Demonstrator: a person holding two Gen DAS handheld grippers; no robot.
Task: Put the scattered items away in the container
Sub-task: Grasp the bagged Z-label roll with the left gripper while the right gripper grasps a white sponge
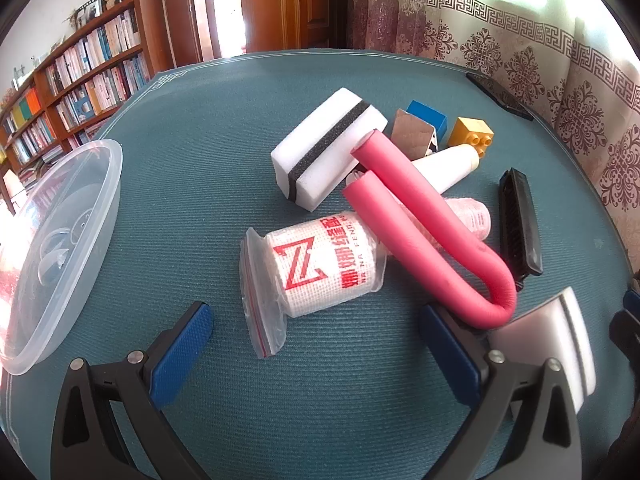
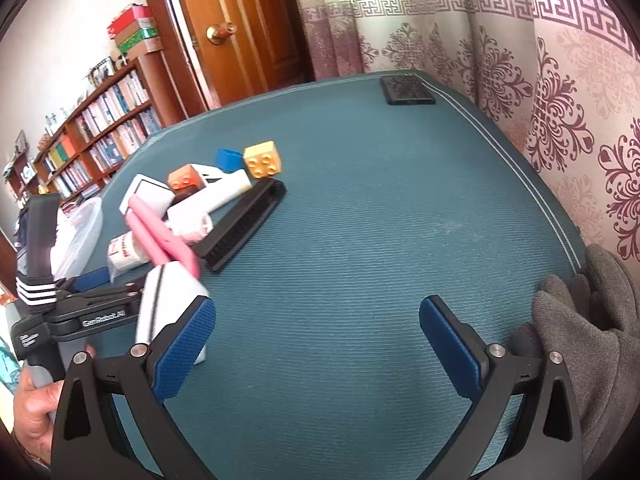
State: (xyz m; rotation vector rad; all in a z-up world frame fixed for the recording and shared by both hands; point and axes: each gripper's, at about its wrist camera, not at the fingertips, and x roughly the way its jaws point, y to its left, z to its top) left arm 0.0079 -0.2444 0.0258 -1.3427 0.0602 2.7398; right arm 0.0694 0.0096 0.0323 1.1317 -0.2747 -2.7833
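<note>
A clear plastic container [image 1: 60, 248] stands at the table's left. My left gripper [image 1: 316, 344] is open just short of a bagged white roll with a red Z [image 1: 320, 264]. Behind the roll lie a white sponge with a black stripe [image 1: 328, 152], a bent pink foam tube [image 1: 432, 240], a cream tube [image 1: 444, 168], a blue block [image 1: 428, 118], a yellow block [image 1: 470, 134] and a black brush [image 1: 520, 228]. My right gripper [image 2: 316, 340] is open over bare mat. A second white sponge [image 2: 168, 304], blurred, sits just outside its left finger, not between the fingers.
A dark flat slab [image 2: 408, 90] lies at the far corner of the teal mat [image 2: 360, 240]. A grey cloth [image 2: 580, 340] rests at the right edge by the curtain. A hand [image 2: 32, 400] holds the other gripper's handle. Bookshelves and a door stand beyond the table.
</note>
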